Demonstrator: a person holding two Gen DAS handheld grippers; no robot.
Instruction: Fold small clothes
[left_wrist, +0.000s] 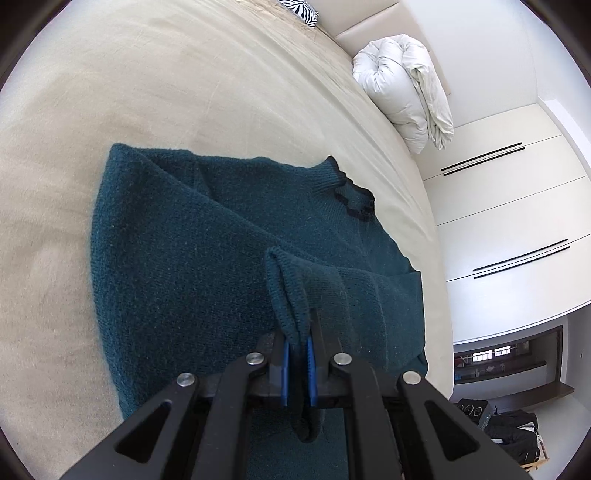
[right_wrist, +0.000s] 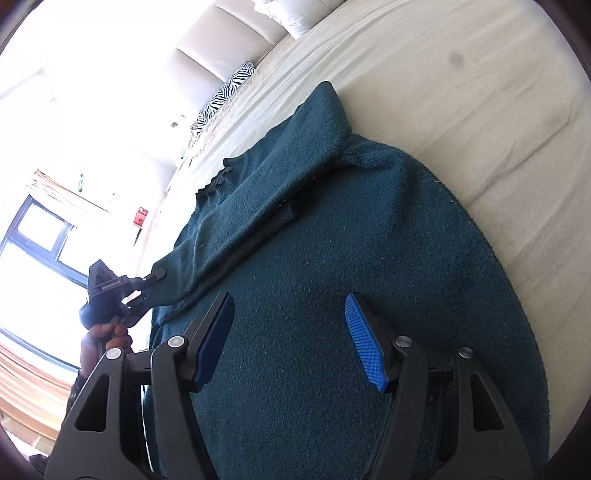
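Note:
A dark teal knitted sweater (left_wrist: 184, 251) lies spread on the beige bed (left_wrist: 147, 92), its black-edged collar (left_wrist: 354, 192) towards the bed's right edge. My left gripper (left_wrist: 297, 343) is shut on the ribbed sleeve cuff (left_wrist: 288, 288), which stands up folded between the blue pads. In the right wrist view the sweater (right_wrist: 351, 240) fills the middle. My right gripper (right_wrist: 290, 321) hangs open just above its body, with nothing between the fingers. The left gripper (right_wrist: 153, 284) shows there at the left, held by a hand (right_wrist: 99, 339) and pulling the sleeve across.
A rolled white duvet (left_wrist: 406, 88) lies at the head of the bed, with a zebra-print pillow (right_wrist: 221, 99) further along. White wardrobe doors (left_wrist: 498, 206) stand past the bed's right edge. A bright window (right_wrist: 37, 236) is on the other side.

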